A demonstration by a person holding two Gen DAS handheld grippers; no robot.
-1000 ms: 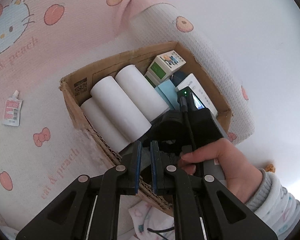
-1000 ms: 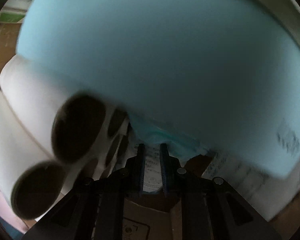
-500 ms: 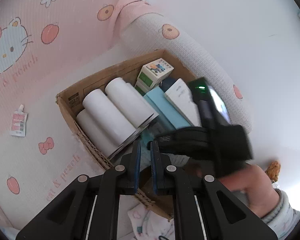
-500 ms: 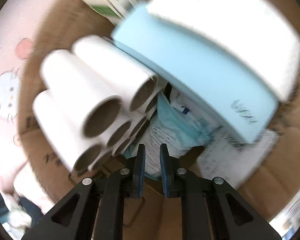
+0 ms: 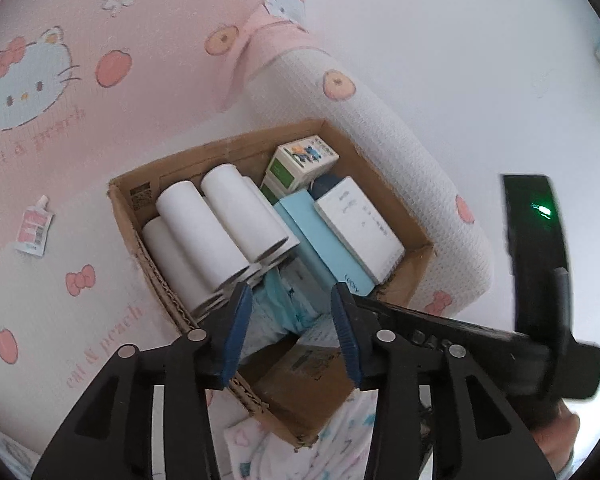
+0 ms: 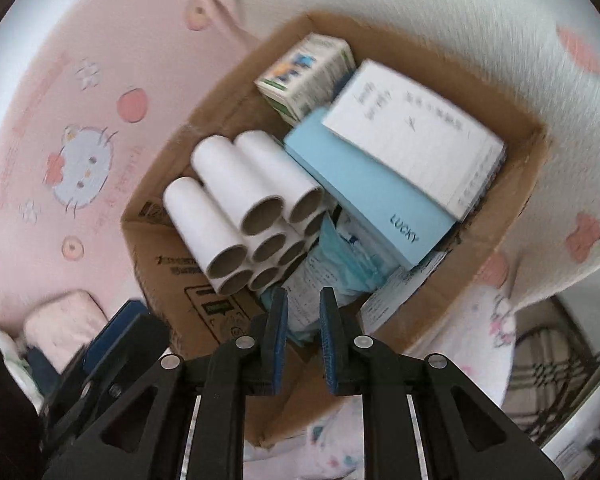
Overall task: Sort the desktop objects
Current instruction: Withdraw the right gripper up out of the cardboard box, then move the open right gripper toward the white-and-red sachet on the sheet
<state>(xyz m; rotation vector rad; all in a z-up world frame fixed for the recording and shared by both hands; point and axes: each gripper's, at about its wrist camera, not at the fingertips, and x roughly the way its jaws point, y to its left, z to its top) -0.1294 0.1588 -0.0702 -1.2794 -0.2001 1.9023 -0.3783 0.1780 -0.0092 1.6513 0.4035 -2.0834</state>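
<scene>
An open cardboard box (image 5: 126, 208) (image 6: 156, 256) lies on pink cartoon-print bedding. Inside it are several white paper rolls (image 5: 204, 224) (image 6: 220, 184), a light blue "LUCKY" box (image 5: 320, 244) (image 6: 364, 192), a white box (image 5: 360, 224) (image 6: 416, 136), a small green-and-white carton (image 5: 300, 160) (image 6: 304, 76) and a blue mask packet (image 5: 284, 312) (image 6: 340, 268). My left gripper (image 5: 289, 292) hovers over the box's near end, its jaws opening with nothing between them. My right gripper (image 6: 303, 294) hangs above the box, shut and empty. Its black body crosses the lower right of the left wrist view.
A small pink sachet (image 5: 34, 232) lies on the bedding left of the box. A rolled white quilt (image 5: 400, 184) presses against the box's far side. Plaid cloth (image 6: 548, 368) and a pink folded item (image 6: 60, 320) lie near the box's near corners.
The right gripper has risen out of the box, from right up against the blue box to well above it. The left jaws went from shut to apart, and the left gripper lifted slightly.
</scene>
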